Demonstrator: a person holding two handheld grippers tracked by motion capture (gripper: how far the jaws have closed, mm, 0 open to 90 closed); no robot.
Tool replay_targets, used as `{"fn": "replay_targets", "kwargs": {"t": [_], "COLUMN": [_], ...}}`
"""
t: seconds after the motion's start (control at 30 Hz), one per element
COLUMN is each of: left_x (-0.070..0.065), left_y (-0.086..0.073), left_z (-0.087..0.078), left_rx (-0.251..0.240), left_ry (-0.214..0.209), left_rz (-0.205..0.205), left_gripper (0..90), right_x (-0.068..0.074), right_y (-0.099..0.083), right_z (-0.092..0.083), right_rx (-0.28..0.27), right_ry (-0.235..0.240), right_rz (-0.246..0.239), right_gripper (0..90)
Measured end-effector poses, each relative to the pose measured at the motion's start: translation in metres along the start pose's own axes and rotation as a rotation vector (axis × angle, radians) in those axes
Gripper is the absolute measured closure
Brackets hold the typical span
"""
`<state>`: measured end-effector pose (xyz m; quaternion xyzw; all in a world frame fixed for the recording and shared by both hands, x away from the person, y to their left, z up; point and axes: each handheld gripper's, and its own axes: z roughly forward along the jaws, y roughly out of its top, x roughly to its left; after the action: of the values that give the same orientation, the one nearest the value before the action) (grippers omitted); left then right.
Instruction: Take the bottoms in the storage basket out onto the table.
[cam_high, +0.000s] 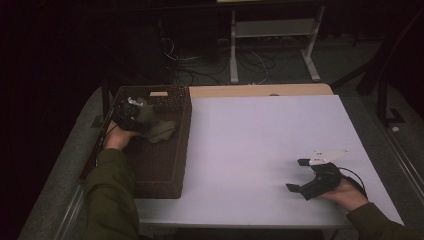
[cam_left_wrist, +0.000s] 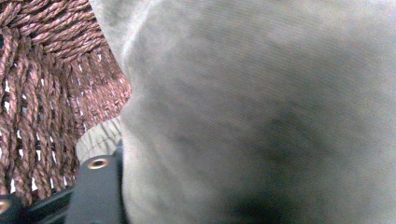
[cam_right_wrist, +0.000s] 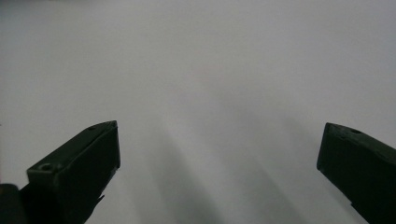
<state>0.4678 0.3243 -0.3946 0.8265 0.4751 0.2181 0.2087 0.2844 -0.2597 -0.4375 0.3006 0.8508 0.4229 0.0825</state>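
Claws number two — left claw (cam_high: 134, 114) around one olive cloth (cam_high: 161, 131) in one basket (cam_high: 170, 165), right claw (cam_high: 304, 175) wide open, empty.

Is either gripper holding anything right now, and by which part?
Left gripper is in the olive cloth; grip and spot cannot be told. Right gripper holds nothing.

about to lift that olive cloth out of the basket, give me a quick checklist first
1. Left hand-held gripper is in the woven basket at the olive cloth: ok.
2. Cloth lies against its jaws in the left gripper view: ok.
3. Pads pressing on the cloth: cannot tell.
4. Cloth free of the basket weave: cannot tell.
5. Right hand-held gripper open, holding nothing: ok.
6. White table bare for laying the cloth down: ok.
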Motion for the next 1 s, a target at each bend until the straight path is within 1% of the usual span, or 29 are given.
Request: {"fn": "replay_targets", "kwargs": {"t": [0.07,0.13,0.23,0.33,0.37,0.43,0.47,0.5,0.6,0.63,0.73,0.8,0.87,0.9,1.0], "left_x": [-0.001,-0.001,0.0,0.001,0.001,0.001,0.001,0.001,0.001,0.001,0.001,0.001,0.0,0.0,0.0], "left_y": [0.001,0.002,0.003,0.004,0.004,0.006,0.006,0.008,0.009,0.01,0.011,0.011,0.012,0.012,0.012], "left_z": [-0.001,-0.002,-0.004,-0.009,-0.009,-0.013,-0.013,-0.017,-0.021,-0.024,-0.026,-0.028,-0.03,-0.032,-0.034], "left_rx": [0.007,0.012,0.02,0.011,0.011,-0.004,-0.004,-0.016,-0.028,-0.036,-0.039,-0.045,-0.047,-0.049,-0.048], "left_ry": [0.002,0.003,0.006,0.0,0.0,-0.007,-0.007,-0.014,-0.024,-0.039,-0.048,-0.064,-0.071,-0.078,-0.082], "left_rz": [0.007,0.006,-0.002,-0.021,-0.021,-0.029,-0.029,-0.034,-0.041,-0.056,-0.06,-0.075,-0.078,-0.085,-0.087], "left_gripper": [42.6,45.2,47.9,50.1,50.7,51.2,51.3,51.4,51.6,51.6,51.6,51.6,51.5,51.5,51.5], "right_x": [0.0,0.0,-0.001,0.0,0.0,-0.001,-0.001,-0.001,-0.001,-0.001,-0.002,-0.003,-0.004,-0.004,-0.003], "right_y": [0.0,0.0,0.0,0.0,0.0,0.0,0.0,0.0,-0.001,-0.001,-0.001,-0.002,-0.002,-0.003,-0.003], "right_z": [0.0,0.0,0.0,0.0,0.0,0.0,0.0,0.0,-0.002,-0.002,-0.004,-0.007,-0.007,-0.008,-0.009], "right_rx": [-0.001,-0.002,0.001,0.002,0.002,0.001,0.001,0.001,0.0,-0.004,-0.006,-0.02,-0.023,-0.028,-0.027], "right_ry": [0.0,0.0,0.002,0.003,0.004,0.003,0.003,0.004,0.002,0.002,-0.002,0.005,0.005,0.003,0.006], "right_rz": [0.0,0.001,0.0,0.002,0.003,0.004,0.004,0.004,0.009,0.013,0.016,0.031,0.032,0.035,0.029], "right_gripper": [0.0,0.0,0.0,0.0,0.0,0.0,0.0,0.0,0.0,0.0,0.0,0.0,0.0,0.0,0.0]}}
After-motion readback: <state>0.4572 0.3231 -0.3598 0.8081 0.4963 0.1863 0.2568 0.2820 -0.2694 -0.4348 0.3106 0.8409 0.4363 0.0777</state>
